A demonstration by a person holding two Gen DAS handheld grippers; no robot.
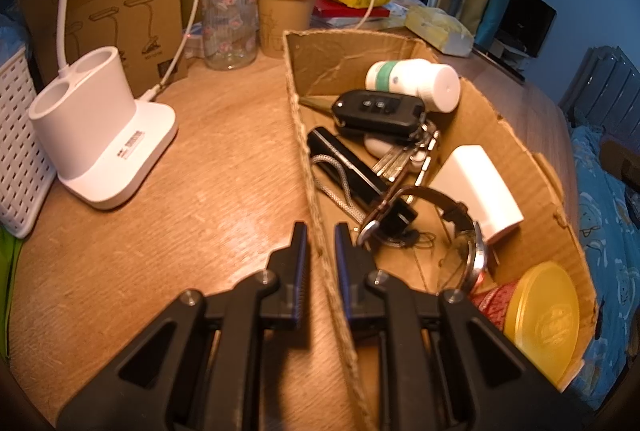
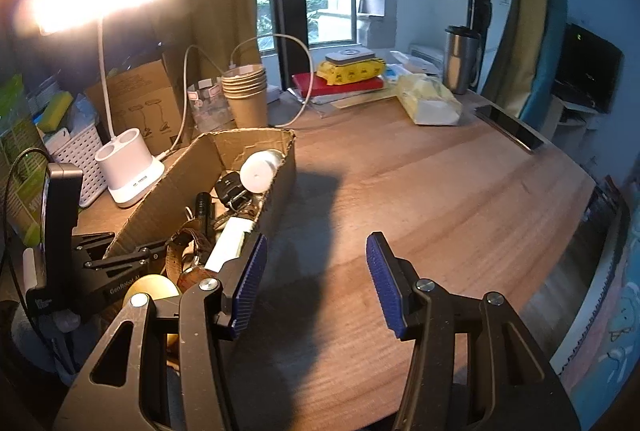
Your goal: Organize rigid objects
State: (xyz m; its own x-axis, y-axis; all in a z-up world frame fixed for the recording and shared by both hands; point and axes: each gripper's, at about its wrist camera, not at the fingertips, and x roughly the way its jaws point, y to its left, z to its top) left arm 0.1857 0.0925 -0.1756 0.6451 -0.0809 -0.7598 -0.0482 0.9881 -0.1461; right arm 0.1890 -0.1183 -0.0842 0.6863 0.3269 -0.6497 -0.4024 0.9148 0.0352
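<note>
The left gripper (image 1: 320,231) is angling steeply down at the desk, its two blue-padded fingers straddling the near wall of the cardboard box (image 1: 298,111) and clamping on that wall, one finger outside over the wood, the other inside. Just ahead of the inner finger a wristwatch (image 1: 472,247) is lying on its side, its strap curling back toward a black flashlight (image 1: 344,159) with a grey cord. Farther ahead, a black car key fob (image 1: 376,107) is sitting on its bunch of keys, and beyond that a white bottle (image 1: 416,81) is lying on its side against the far end. To the right of the fingers a white charger block (image 1: 480,187) is leaning on the box wall, and nearest the camera on that side a yellow-lidded tub (image 1: 544,319) is resting in the corner. Off to the left, well clear, the white lamp base (image 1: 104,139) is standing on the wooden desk (image 1: 224,159). Over on the other side, the right gripper (image 2: 316,263) is tilting down over bare wood, its jaws standing apart with nothing between them, pads released. The box is sitting just to its left, beside the left finger. Far ahead, a stack of paper cups (image 2: 246,91) is standing upright.
</note>
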